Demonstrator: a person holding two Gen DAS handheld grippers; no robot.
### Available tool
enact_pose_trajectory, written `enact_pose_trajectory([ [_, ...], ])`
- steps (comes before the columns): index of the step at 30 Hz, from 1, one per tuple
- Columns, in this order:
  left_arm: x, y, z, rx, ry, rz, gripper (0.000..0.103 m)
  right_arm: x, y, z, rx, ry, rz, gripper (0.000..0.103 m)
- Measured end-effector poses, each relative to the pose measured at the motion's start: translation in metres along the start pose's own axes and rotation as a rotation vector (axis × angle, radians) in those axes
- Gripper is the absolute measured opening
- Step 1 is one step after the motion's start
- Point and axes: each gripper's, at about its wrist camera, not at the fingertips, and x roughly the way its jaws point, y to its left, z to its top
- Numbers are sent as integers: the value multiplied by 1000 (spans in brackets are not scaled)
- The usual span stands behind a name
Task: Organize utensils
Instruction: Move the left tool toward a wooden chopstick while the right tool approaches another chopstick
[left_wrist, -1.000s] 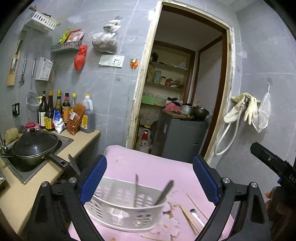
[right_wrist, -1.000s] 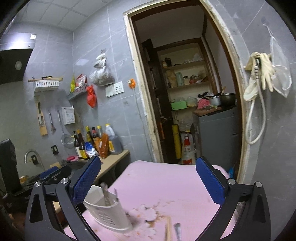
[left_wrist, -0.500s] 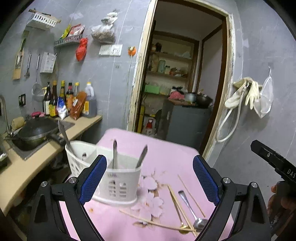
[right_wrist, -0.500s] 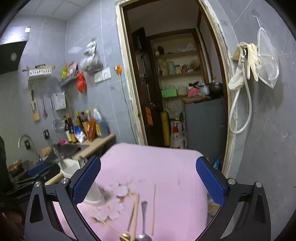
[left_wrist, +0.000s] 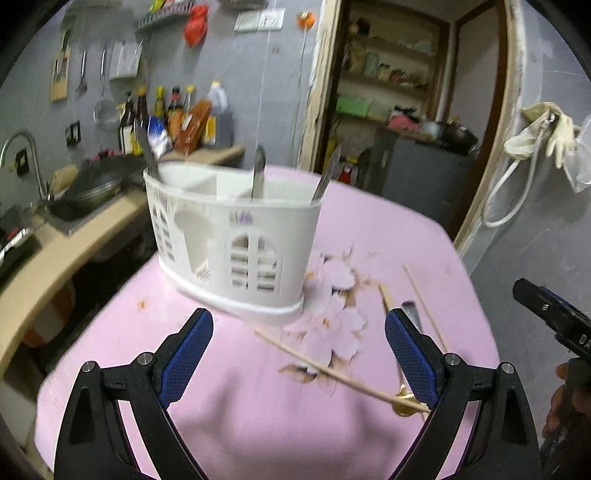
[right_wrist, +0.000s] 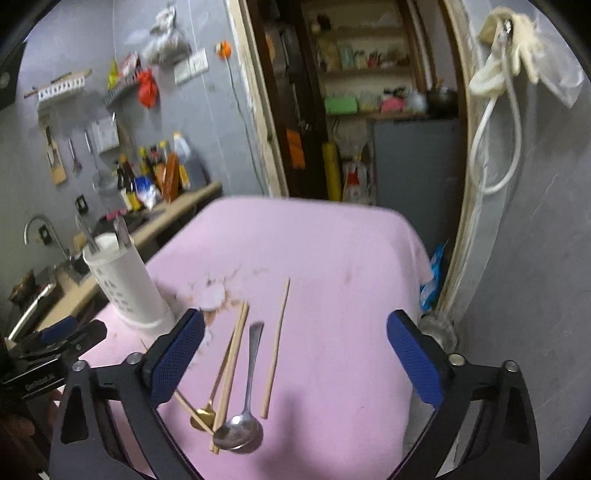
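Both views have tipped downward since the earlier frames, so more of the pink cloth-covered desk (left_wrist: 258, 406) and the loose utensils now shows, and the white perforated plastic utensil caddy (left_wrist: 236, 240) sits closer in the left view.

Left tool (left_wrist: 299, 358): released, blue-padded jaws spread wide, nothing between them. It hangs above the near part of the desk, with the caddy just beyond it. The caddy stands upright at the far left of the desk beside a floral print. Three metal handles (left_wrist: 258, 173) stick up from it; which compartments hold them cannot be told through the blur.

Right tool (right_wrist: 295, 354): released, jaws wide apart, holding nothing. It hovers over the loose utensils near the middle of the desk.

Items lying flat on the desk, right view:
- Silver metal spoon (right_wrist: 245, 406), bowl nearest the camera, handle pointing away.
- Pale wooden chopstick (right_wrist: 276, 347), alone just right of the spoon, not touching it.
- Two more wooden chopsticks (right_wrist: 232, 365) just left of the spoon, lying close together.
- Small gold-coloured spoon (right_wrist: 204, 415) at the near ends of those chopsticks, partly crossed by a further stick.

Left view: one wooden chopstick (left_wrist: 332, 373) lies diagonally across the floral print, its near end by the gold spoon.

A kitchen worktop with sauce bottles (right_wrist: 151, 177) stands well to the left of the desk.
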Motion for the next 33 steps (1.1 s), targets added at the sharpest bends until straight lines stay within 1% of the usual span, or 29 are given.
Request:
enact_pose_trajectory([
  [2,12,3,-5,-28,40,-1,91,13,-1,-3,-9,39,18,86],
  [3,16,5,-8,-43,59,0,90,20,-1,-4,-15,60,22,85],
  [4,20,6,-9,-53,70,-1,90,27,-1,-5,-22,84,28,82],
  [5,25,7,-11,-71,87,-4,89,33,-2,-6,-27,102,36,76],
  [7,32,10,-13,-100,114,-10,81,49,-1,-7,-40,152,53,65],
  [8,39,12,-16,-118,140,-15,73,55,-1,-7,-45,168,56,62],
  [9,42,12,-16,-126,155,-17,67,64,-1,-8,-52,195,64,61],
  [10,49,14,-19,-143,185,-22,64,71,-1,-8,-57,211,69,58],
  [12,56,16,-21,-171,220,-31,53,83,-1,-9,-61,240,79,54],
  [14,65,18,-22,-207,261,-39,48,94,-1,-9,-66,261,87,47],
  [15,67,18,-22,-220,268,-37,45,98,0,-8,-71,267,87,45],
  [17,69,21,-19,-241,270,-40,45,107,1,-8,-79,284,96,40],
  [19,71,22,-17,-255,278,-42,42,114,3,-8,-87,297,101,37],
  [21,74,22,-15,-258,289,-41,34,120,4,-8,-95,308,103,36],
  [24,79,20,-11,-249,302,-36,26,125,2,-7,-86,314,112,35],
  [26,81,19,-10,-251,309,-38,22,130,1,-5,-80,334,110,35],
  [28,82,17,-9,-251,315,-35,21,133,0,-4,-73,350,106,36],
  [30,82,16,-9,-245,317,-33,17,135,1,-2,-68,357,103,36],
  [33,82,12,-9,-246,319,-48,15,138,-1,0,-42,375,93,35],
])
